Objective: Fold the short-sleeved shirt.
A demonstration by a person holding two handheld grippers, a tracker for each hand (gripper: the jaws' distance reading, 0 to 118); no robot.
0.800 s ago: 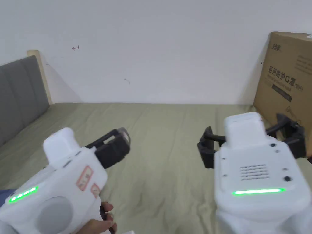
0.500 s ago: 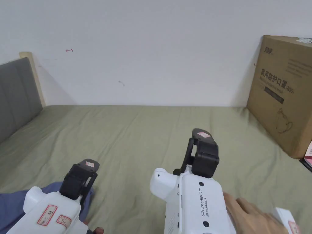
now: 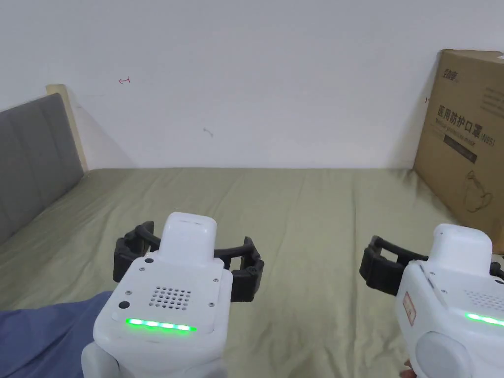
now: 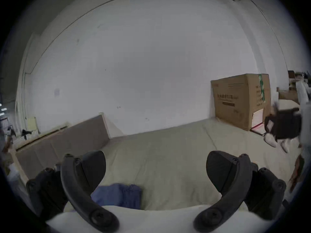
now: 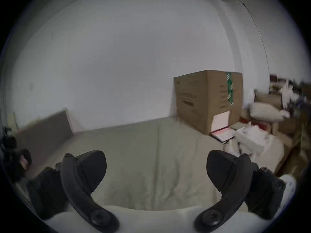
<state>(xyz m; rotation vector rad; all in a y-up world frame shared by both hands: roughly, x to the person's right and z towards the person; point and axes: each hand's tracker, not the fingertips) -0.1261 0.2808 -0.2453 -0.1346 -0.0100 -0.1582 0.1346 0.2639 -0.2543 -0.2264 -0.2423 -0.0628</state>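
A blue shirt [image 3: 44,334] lies crumpled on the olive-green bed sheet [image 3: 305,221] at the near left; most of it is cut off by the picture's edge. In the left gripper view the blue shirt [image 4: 117,196] lies just under and behind the jaws. My left gripper [image 3: 187,261] hovers above the sheet beside the shirt, open and holding nothing. My right gripper [image 3: 438,268] hangs level with it farther right, open and also holding nothing. The left gripper [image 4: 156,167] and the right gripper [image 5: 156,167] each have their jaws spread wide over bare sheet.
A large cardboard box [image 3: 467,138] stands on the bed's far right corner against the white wall. A grey padded headboard [image 3: 29,157] runs along the left side. Bags and boxes [image 5: 252,135] are piled beyond the bed's right edge.
Both grippers have rolled from standing on edge to level, with the jaws side by side. The right gripper has shifted to the right. The head camera has also moved a little.
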